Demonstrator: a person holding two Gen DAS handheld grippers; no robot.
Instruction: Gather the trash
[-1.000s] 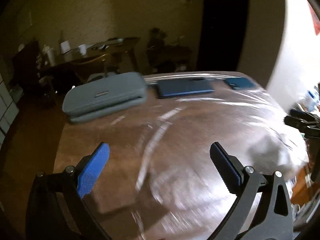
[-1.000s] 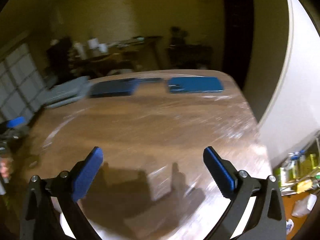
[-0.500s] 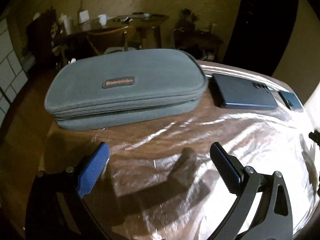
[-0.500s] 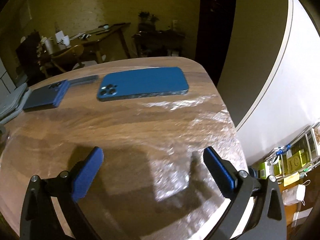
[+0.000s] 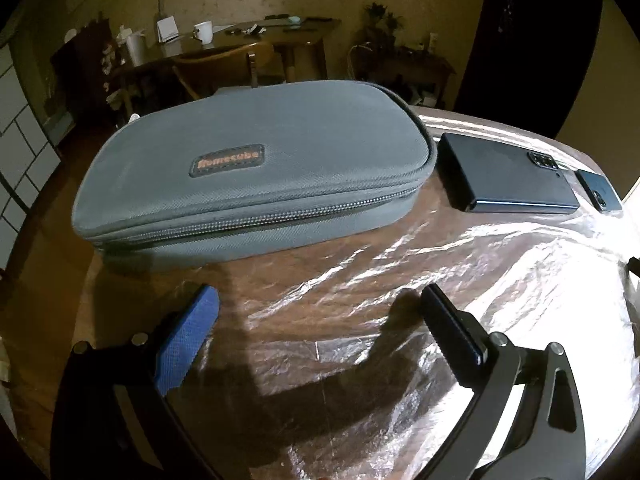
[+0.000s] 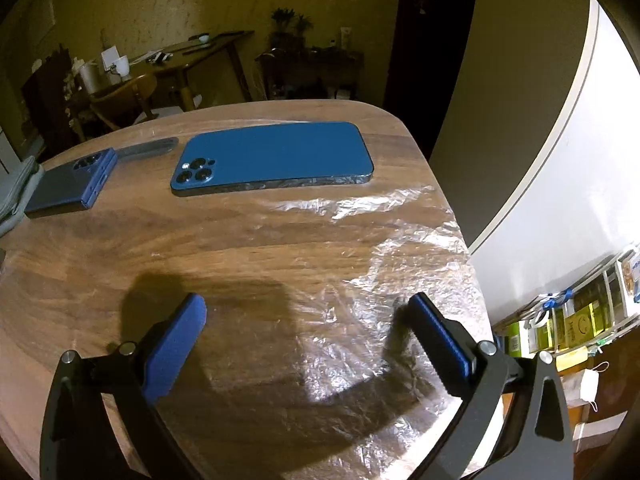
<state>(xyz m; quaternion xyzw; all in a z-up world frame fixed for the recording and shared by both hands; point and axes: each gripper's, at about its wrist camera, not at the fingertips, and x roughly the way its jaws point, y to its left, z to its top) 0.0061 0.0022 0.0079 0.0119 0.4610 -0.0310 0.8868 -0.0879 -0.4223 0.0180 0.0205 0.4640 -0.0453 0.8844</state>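
A crinkled sheet of clear plastic film (image 5: 500,280) lies flat on the round wooden table (image 5: 120,288). My left gripper (image 5: 318,298) hovers open just above the film, short of a grey zipped pouch (image 5: 260,160). In the right wrist view the same film (image 6: 400,248) covers the table's right side up to its edge. The right gripper (image 6: 307,304) is open over the film, its fingers casting shadows on the wood. Neither gripper holds anything.
A dark phone (image 5: 504,178) and a blue phone (image 6: 276,156) lie face down at the table's far side, with a flat dark strip (image 6: 148,147) behind them. The table edge (image 6: 460,216) drops off to the right. Shelves with packages (image 6: 572,320) stand below.
Both grippers have moved forward and lower over the table; the pouch and phones now loom larger. The earlier motion blur has settled. Both stay open.
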